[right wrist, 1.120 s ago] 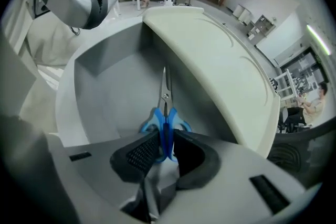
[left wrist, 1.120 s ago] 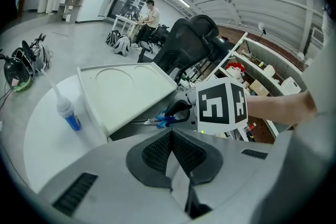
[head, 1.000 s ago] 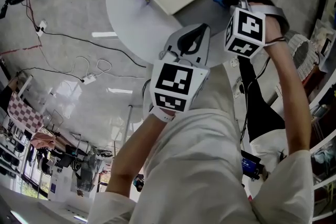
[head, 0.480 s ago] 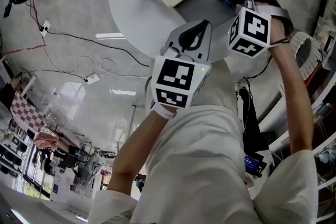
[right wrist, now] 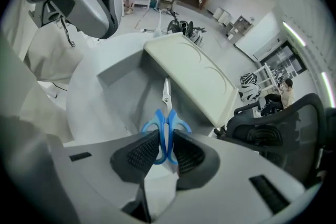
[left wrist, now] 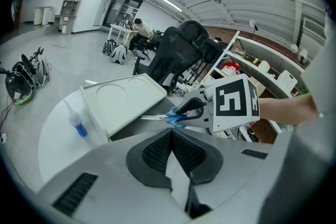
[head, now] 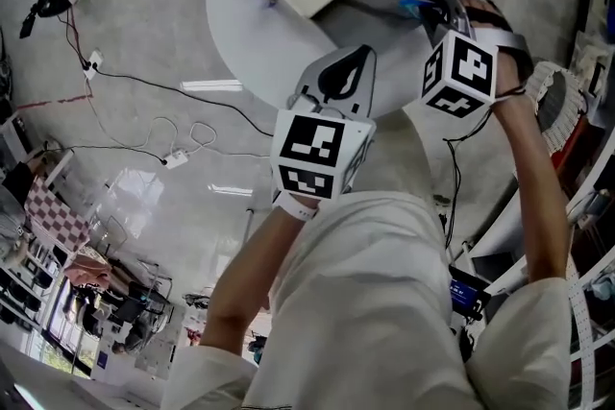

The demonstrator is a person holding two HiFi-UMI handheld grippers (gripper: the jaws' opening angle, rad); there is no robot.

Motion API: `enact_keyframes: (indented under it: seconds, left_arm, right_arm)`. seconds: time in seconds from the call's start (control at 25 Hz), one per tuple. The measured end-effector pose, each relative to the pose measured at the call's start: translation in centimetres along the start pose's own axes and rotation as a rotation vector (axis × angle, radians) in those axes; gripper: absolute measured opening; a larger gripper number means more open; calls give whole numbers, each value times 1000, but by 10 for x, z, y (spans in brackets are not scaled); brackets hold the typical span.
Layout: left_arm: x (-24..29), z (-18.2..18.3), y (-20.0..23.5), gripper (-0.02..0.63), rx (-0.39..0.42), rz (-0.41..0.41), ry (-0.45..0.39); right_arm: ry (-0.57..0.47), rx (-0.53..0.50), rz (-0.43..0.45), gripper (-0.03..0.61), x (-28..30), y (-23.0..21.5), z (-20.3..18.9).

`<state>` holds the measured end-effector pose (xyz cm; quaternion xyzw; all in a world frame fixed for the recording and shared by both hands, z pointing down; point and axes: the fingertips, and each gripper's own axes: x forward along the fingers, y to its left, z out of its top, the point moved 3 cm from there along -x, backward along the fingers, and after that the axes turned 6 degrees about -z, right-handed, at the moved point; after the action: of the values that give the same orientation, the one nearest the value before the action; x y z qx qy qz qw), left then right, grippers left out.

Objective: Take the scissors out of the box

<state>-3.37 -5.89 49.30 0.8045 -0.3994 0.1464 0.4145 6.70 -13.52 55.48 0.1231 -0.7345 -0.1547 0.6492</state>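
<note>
Right gripper (right wrist: 166, 148) draws back slightly, scissors (right wrist: 167, 120) emerging from under lid (right wrist: 195, 73). Jaws clamp blue handles; blades point away, into box (right wrist: 116, 75), frame top. Left gripper (left wrist: 172, 148) closed, empty.

We find no words or numbers to read: the left cube (head: 320, 152) and right cube (head: 459, 72) bear only black-and-white squares; the bottle (left wrist: 76, 124) seems too blurred.

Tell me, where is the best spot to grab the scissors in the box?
By the blue handles, coming from the open side of the box. The scissors have their blades pointing in under the lid, so the handle end looks easiest to reach. The right gripper has its jaws shut there.
</note>
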Motion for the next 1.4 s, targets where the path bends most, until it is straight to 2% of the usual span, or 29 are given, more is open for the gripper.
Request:
enact_keyframes:
  seconds: [0.16,0.44,0.84,1.4]
  left_arm:
    - [-14,11,-11,11,11,3,-13]
    - [-31,27,-26,11,42,15,-35]
    - [-58,52,-46,11,120,19,-79]
    - [-116,79,-83,11,194,53,-201]
  right_arm:
    - [2,49,5,144,-22,2,-4]
    - [-35,208,-15,144,-54,0,-12]
    - [-146,366,-153,144,-117,-12,-2]
    - [-352,653,-266,144,-220,-11,7]
